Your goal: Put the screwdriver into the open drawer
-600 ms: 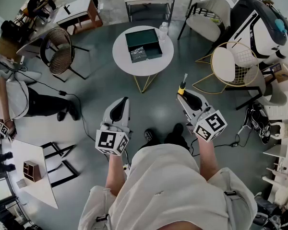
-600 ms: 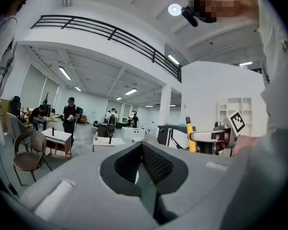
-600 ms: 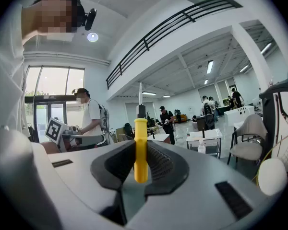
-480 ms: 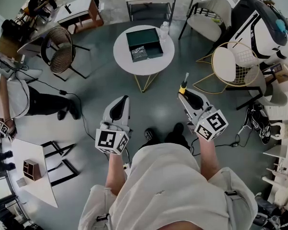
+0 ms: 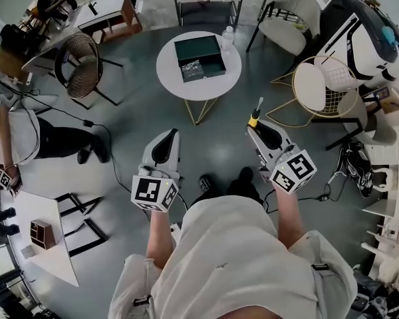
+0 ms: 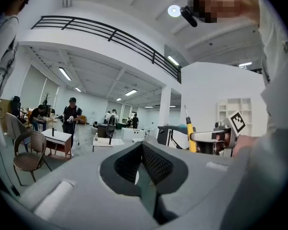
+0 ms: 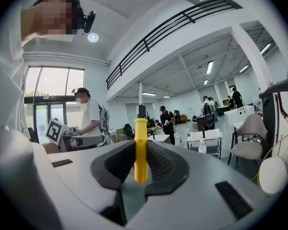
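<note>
The right gripper [image 5: 255,130] pinches the screwdriver [image 5: 254,116] between its fingers. In the right gripper view, the yellow handle [image 7: 140,150] stands upright in the middle of the gap. A ribbed finger [image 7: 159,163] presses on it from each side. The lower end of the handle hangs a little below the pads, and the dark collar and thin metal shaft rise above them. In the head view the shaft points forward, away from the person.

The left gripper [image 5: 169,135] is held beside it at about the same height. Its fingers [image 6: 156,164] are pressed together with nothing between them. From the left gripper view the screwdriver shows off to the right, upright in the other gripper [image 6: 213,137].

The drawer [image 5: 209,50], dark green and open at the top, sits on a round white tabletop [image 5: 179,85] ahead of the person, with something grey and glittery in its near left corner. A clear bottle [image 5: 227,38] stands just beside it at the table's far right edge. The screwdriver is well apart from the drawer, held over the grey floor [image 5: 133,125] between the person and the table.
</note>
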The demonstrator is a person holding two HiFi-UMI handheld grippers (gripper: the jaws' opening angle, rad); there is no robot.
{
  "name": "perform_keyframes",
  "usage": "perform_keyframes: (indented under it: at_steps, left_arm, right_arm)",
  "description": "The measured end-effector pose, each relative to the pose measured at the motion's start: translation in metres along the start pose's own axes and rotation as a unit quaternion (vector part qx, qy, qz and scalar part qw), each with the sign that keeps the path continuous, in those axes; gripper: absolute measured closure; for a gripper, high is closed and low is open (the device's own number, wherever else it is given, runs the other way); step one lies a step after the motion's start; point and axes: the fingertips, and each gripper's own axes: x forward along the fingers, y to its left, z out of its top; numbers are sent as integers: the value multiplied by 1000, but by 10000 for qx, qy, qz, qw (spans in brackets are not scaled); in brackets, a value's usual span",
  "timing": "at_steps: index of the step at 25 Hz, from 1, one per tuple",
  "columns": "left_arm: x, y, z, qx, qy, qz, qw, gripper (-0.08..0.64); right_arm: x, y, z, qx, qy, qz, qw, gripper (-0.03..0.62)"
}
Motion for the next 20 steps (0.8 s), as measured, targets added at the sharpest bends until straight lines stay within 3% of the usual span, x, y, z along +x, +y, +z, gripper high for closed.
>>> perform_keyframes:
  at_steps: [11,20]
  left_arm:
    - [3,3,-14,-105,221,-79,9997,549]
    - [35,11,-9,-58,275,73,9996,549]
  right_arm:
    - [2,9,-14,239,183,55,9995,512]
    - [31,-25,-3,243,126,299,9992,512]
